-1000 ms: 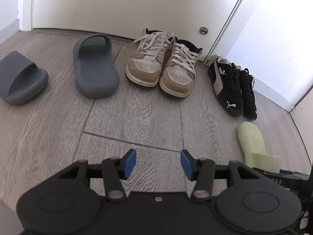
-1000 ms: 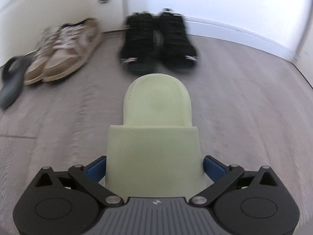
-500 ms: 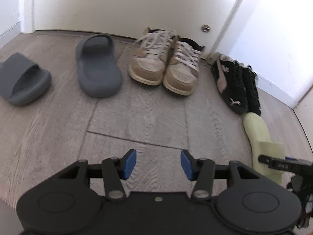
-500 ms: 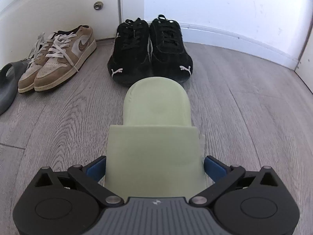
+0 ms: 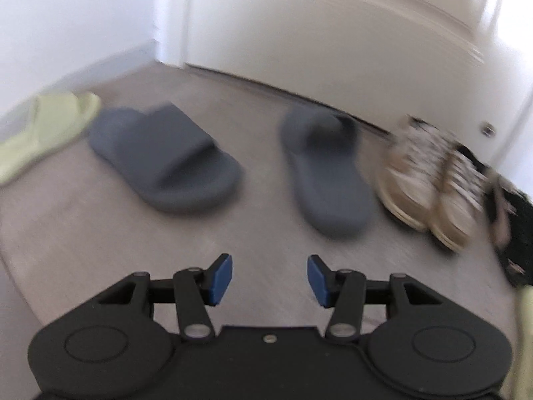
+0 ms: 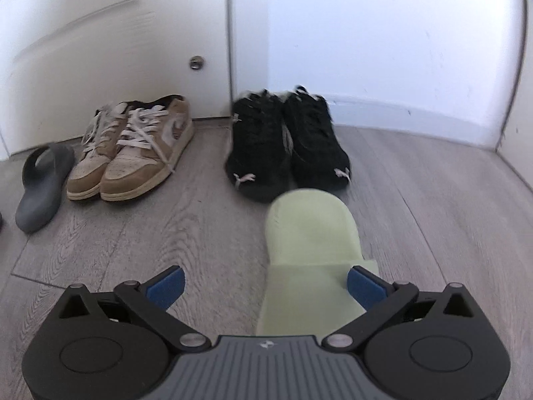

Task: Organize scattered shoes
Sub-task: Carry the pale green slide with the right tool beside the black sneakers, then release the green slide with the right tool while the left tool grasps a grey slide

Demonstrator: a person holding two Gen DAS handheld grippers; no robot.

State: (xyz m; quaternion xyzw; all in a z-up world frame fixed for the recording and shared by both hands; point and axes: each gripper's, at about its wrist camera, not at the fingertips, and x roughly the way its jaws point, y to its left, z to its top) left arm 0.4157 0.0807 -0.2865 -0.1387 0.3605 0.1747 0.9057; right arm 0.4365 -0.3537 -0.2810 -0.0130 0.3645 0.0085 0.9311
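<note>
Shoes are lying on a wood floor (image 6: 206, 220) by a white door (image 6: 110, 53).
The right gripper (image 6: 265, 285) is gaping wide, with a green slide (image 6: 311, 230) resting between its jaws, touching only the right pad. The left gripper (image 5: 269, 279) is hanging open and empty. Closer to the door, black shoes (image 6: 288, 143), tan sneakers (image 6: 133, 151) and two grey slides (image 5: 328, 170) are sitting. Another green slide (image 5: 46, 130) is lying far left of the door.

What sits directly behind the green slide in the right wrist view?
Behind the green slide: the black sneaker pair, then the white wall. The slide covers part of their toes.
</note>
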